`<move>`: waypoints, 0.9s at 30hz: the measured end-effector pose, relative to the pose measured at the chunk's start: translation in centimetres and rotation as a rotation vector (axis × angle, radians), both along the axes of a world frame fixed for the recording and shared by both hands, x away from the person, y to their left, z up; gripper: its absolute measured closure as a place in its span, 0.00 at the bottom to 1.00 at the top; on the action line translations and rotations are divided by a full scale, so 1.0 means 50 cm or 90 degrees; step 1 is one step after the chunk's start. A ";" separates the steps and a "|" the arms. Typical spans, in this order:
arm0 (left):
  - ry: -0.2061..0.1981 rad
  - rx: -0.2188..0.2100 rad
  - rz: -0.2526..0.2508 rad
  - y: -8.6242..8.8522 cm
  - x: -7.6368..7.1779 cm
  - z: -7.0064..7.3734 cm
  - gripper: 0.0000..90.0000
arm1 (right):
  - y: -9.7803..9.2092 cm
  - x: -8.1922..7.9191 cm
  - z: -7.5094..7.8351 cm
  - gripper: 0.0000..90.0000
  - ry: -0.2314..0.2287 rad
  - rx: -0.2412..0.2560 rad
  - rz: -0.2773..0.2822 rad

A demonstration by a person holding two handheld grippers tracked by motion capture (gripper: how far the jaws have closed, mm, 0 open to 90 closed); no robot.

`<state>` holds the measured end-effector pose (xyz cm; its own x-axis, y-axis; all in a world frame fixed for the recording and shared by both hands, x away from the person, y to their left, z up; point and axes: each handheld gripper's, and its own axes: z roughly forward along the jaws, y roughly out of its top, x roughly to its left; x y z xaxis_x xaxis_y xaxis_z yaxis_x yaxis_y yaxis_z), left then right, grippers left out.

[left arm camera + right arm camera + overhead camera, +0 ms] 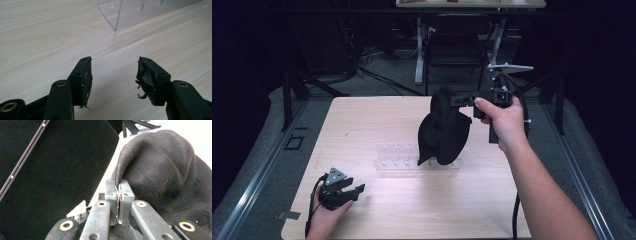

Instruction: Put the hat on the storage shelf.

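A black cloth, hat-like in shape (443, 129), hangs in the air above the middle of the wooden table (377, 125). My right gripper (458, 100) is shut on its upper edge, held up by a hand at the right. In the right gripper view the jaws pinch a fold of the black cloth (160, 170), with my right gripper (117, 183) closed tight on it. My left gripper (357, 190) rests near the table's front left corner, open and empty. The left gripper view looks along my left gripper (114, 65) over bare wood.
A clear acrylic rack (397, 159) with pegs lies on the table under and left of the hanging cloth; its corner (120, 13) is ahead of the left jaws. Beyond the far edge stand a dark chair (453, 50) and desk legs.
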<state>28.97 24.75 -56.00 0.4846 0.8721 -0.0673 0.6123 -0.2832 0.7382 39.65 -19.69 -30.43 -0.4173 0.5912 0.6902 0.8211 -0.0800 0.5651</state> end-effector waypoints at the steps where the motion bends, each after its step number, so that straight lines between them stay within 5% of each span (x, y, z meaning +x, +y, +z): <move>1: 0.000 -0.001 0.000 0.000 0.000 0.000 0.51 | 0.001 0.002 -0.001 0.98 0.001 0.000 -0.001; 27: -0.025 0.007 -0.017 -0.015 -0.007 0.014 0.51 | 0.041 0.007 -0.017 0.98 0.003 -0.004 0.018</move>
<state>28.65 23.99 -55.30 0.5104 0.8591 -0.0384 0.5749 -0.3076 0.7582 39.99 -17.65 -31.30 -0.4306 0.5833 0.6887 0.8260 -0.0529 0.5612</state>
